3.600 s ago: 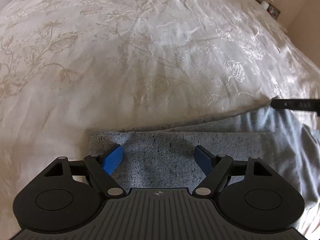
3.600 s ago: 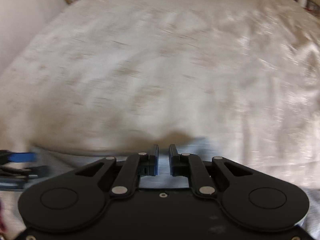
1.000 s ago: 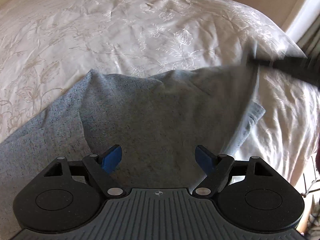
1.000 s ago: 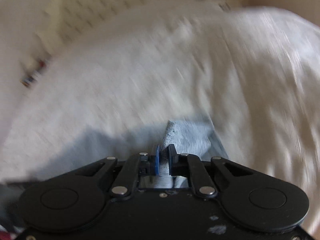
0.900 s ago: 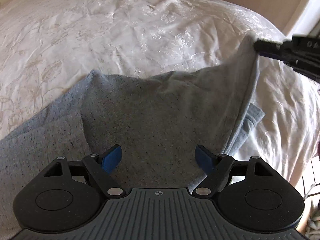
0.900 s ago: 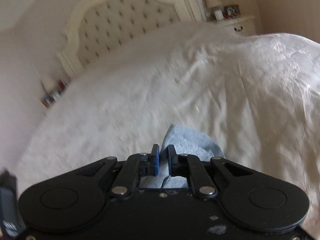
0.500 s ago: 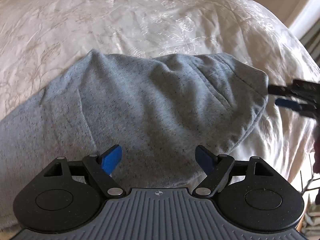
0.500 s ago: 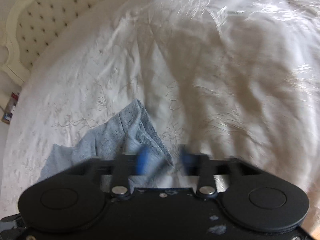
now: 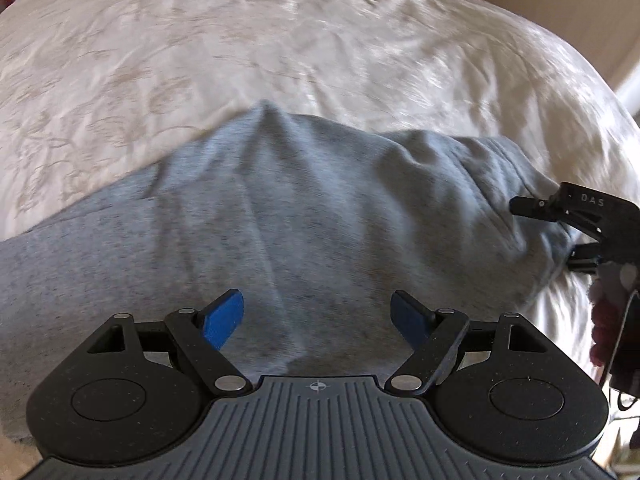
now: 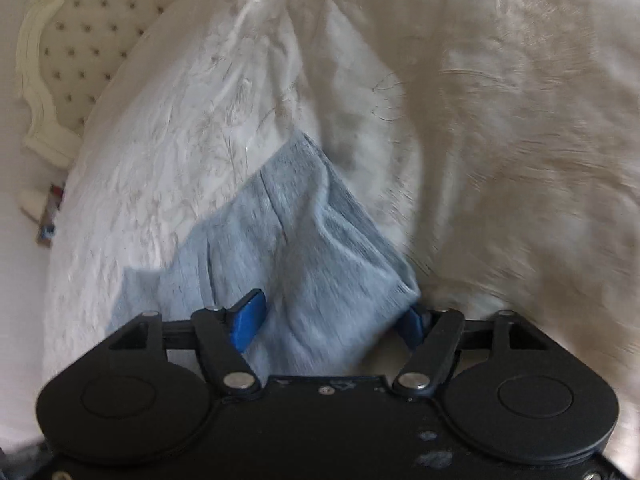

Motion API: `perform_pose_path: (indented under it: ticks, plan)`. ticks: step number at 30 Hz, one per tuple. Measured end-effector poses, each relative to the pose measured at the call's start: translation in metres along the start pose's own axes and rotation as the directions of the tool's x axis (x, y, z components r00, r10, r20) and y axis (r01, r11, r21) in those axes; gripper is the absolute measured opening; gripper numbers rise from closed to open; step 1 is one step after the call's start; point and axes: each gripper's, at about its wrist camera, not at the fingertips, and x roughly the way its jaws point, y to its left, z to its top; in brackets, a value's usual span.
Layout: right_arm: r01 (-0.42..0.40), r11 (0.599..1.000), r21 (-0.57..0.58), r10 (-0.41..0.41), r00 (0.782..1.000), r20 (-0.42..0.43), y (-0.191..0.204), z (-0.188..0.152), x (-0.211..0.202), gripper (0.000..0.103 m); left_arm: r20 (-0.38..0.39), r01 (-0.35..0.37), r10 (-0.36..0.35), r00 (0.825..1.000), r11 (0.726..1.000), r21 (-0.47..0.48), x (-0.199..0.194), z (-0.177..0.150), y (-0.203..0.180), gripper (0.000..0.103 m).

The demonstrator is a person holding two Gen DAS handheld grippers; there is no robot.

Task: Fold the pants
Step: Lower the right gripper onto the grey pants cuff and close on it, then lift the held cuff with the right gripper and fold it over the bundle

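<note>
Pants: grey pants (image 9: 320,216) lie in a folded heap on the bed, filling the middle of my left camera's picture from 9 o'clock across to 3 o'clock; a ridge of cloth peaks at 12 o'clock of the heap.
Bed: white bedspread (image 9: 280,40) with a stitched flower pattern, creased, showing all round the pants; it is blurred in both views.
My left claw: left claw (image 9: 318,316) hangs over the near part of the pants with its blue pads (image 9: 224,318) spread wide and nothing pinched between them.
My right claw: right claw (image 10: 332,320) has its jaws opening, wide apart now; the end of the pants (image 10: 304,248) lies between the pads, which are not pressing on it. Whether the cloth brushes the right-hand pad I cannot tell.
Right claw seen from my left camera: it sits at 3 o'clock, at the far right end of the heap (image 9: 576,220).
Headboard: a cream tufted headboard (image 10: 76,36) stands at 10 o'clock in my right camera's picture.
Sleeve: something dark red and fuzzy (image 9: 608,312) shows at 4 o'clock by my right claw; too blurred to say more.
</note>
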Motion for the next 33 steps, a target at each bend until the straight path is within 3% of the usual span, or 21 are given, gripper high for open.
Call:
perform_pose_path:
  ticks: [1,2,3,4,11,19,21,23,25,28,31,33]
  plan:
    - [-0.007,1.0,0.013,0.007,1.0,0.0,0.001,0.001,0.004,0.075,0.005,-0.007,0.007,1.0,1.0,-0.015,-0.001,0.001,0.005,0.08]
    - [-0.015,1.0,0.021,0.015,1.0,-0.001,0.003,0.003,0.006,0.068,0.008,-0.014,0.014,1.0,0.999,-0.031,-0.002,0.003,0.01,0.08]
    - [-0.028,0.999,0.017,0.028,1.0,-0.007,0.005,0.004,0.008,0.036,0.012,-0.021,0.021,1.0,0.999,-0.048,-0.002,0.005,0.015,0.08]
    - [-0.045,0.999,0.01,0.045,0.999,-0.019,0.009,0.012,0.011,0.027,0.017,-0.028,0.029,0.999,0.998,-0.065,-0.002,0.006,0.02,0.08]
    - [-0.055,0.984,-0.17,0.06,0.998,0.03,0.047,0.025,-0.045,0.025,0.028,-0.105,0.111,0.993,0.979,-0.173,0.01,0.021,0.054,0.08]
    - [-0.04,0.981,-0.19,0.043,0.999,0.013,0.059,0.028,-0.062,0.025,0.036,-0.155,0.17,0.985,0.952,-0.264,0.029,0.03,0.076,0.08]
    - [-0.036,0.98,-0.197,0.039,0.999,0.012,0.062,0.028,-0.06,0.025,-0.009,-0.161,0.163,0.987,0.959,-0.234,0.044,0.031,0.072,0.085]
    - [-0.031,0.979,-0.203,0.035,0.999,0.014,0.067,0.029,-0.055,0.025,-0.058,-0.176,0.169,0.984,0.975,-0.133,0.063,0.032,0.062,0.1]
    - [-0.03,0.977,-0.21,0.034,0.999,0.015,0.071,0.029,-0.052,0.025,-0.087,-0.196,0.193,0.977,0.98,-0.021,0.074,0.033,0.05,0.103]
    - [-0.023,0.973,-0.23,0.029,0.999,0.022,0.079,0.03,-0.052,0.025,-0.061,-0.196,0.192,0.979,0.979,-0.054,0.06,0.036,0.052,0.1]
    - [-0.018,0.967,-0.255,0.03,0.999,0.043,0.09,0.029,-0.058,0.025,0.056,-0.198,0.206,0.977,0.972,-0.125,0.022,0.024,0.054,0.101]
    - [-0.01,0.963,-0.268,0.027,0.998,0.058,0.098,0.027,-0.062,0.025,0.066,-0.16,0.166,0.984,0.983,-0.093,0.01,0.009,0.048,0.101]
